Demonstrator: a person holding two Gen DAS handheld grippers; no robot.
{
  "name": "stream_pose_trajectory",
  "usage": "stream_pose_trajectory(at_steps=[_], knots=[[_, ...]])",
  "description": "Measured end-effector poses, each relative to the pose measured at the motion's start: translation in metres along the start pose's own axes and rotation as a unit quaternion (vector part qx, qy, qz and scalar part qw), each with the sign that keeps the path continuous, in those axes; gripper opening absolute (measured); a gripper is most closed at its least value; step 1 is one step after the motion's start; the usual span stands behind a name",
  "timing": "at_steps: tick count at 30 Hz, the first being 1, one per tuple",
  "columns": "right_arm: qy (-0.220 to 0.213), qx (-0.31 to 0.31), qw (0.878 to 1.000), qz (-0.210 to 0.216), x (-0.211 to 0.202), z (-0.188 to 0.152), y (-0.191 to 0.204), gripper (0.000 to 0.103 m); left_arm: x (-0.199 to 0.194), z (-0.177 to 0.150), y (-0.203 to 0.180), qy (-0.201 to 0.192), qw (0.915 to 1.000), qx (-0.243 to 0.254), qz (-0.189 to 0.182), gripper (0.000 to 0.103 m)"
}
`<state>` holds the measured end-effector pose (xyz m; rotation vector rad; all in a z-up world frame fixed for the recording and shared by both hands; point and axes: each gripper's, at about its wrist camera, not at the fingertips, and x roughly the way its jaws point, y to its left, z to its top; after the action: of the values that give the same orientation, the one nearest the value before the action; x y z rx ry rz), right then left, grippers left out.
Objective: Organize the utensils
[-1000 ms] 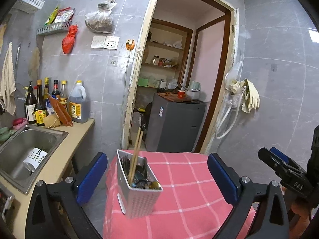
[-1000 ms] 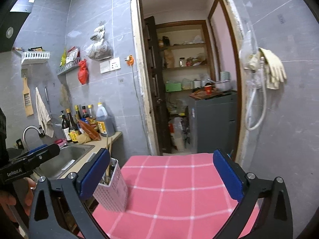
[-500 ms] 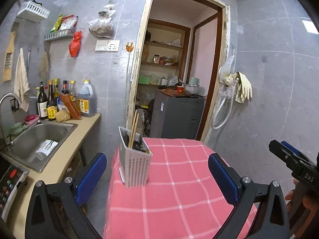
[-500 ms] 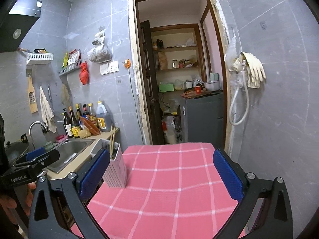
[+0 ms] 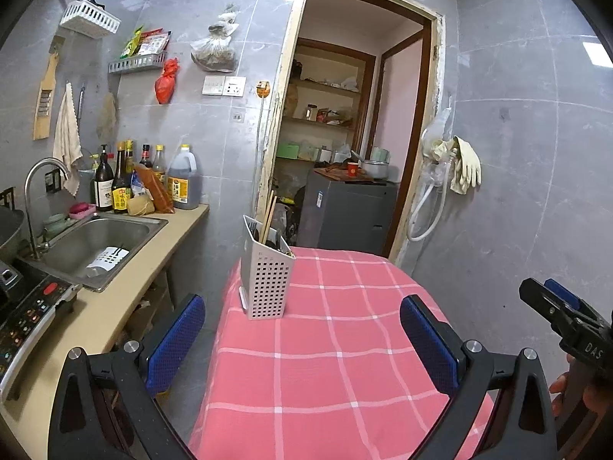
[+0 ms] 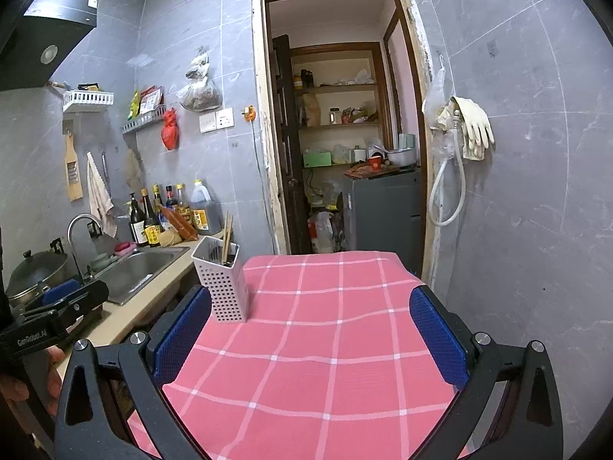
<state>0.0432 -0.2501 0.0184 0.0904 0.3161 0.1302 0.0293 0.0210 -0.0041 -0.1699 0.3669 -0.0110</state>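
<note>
At the bottom of each wrist view, the left gripper and right gripper have their textured blue pads spread wide apart, empty, above a pink cloth with white checks. Just past centre-left, a tall white perforated plastic utensil holder stands upright near the cloth's far left edge, with wooden chopsticks and dark utensils poking out. Farther left sits a stainless steel sink, with a white slotted holder lying in it.
</note>
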Motion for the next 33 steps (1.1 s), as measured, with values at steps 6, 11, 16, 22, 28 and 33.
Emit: stream_pose_trajectory(at_steps=[6, 11, 16, 22, 28, 33], knots=[[-0.004, -0.002, 1.000, 0.004, -0.008, -0.001, 0.002, 0.102, -0.009, -0.001, 0.001, -0.005, 1.0000, 0.001, 0.001, 0.102], [-0.004, -0.001, 1.000, 0.003, -0.011, -0.001, 0.005, 0.102, -0.010, -0.001, 0.002, -0.005, 1.0000, 0.001, 0.003, 0.103], [-0.004, -0.002, 1.000, 0.004, -0.010, -0.001, 0.004, 0.102, -0.011, -0.001, 0.002, -0.006, 1.0000, 0.005, 0.005, 0.102], [-0.004, 0.001, 1.000, 0.003, -0.012, 0.000, 0.005, 0.102, -0.012, 0.000, 0.006, -0.006, 0.9999, 0.005, 0.010, 0.103], [-0.004, 0.001, 1.000, 0.004, -0.012, 0.000, 0.005, 0.102, -0.011, 0.000, 0.006, -0.006, 0.9999, 0.005, 0.011, 0.103], [-0.003, 0.001, 1.000, 0.004, -0.011, 0.002, 0.004, 0.102, -0.011, 0.001, 0.007, -0.005, 0.9999, 0.007, 0.010, 0.103]])
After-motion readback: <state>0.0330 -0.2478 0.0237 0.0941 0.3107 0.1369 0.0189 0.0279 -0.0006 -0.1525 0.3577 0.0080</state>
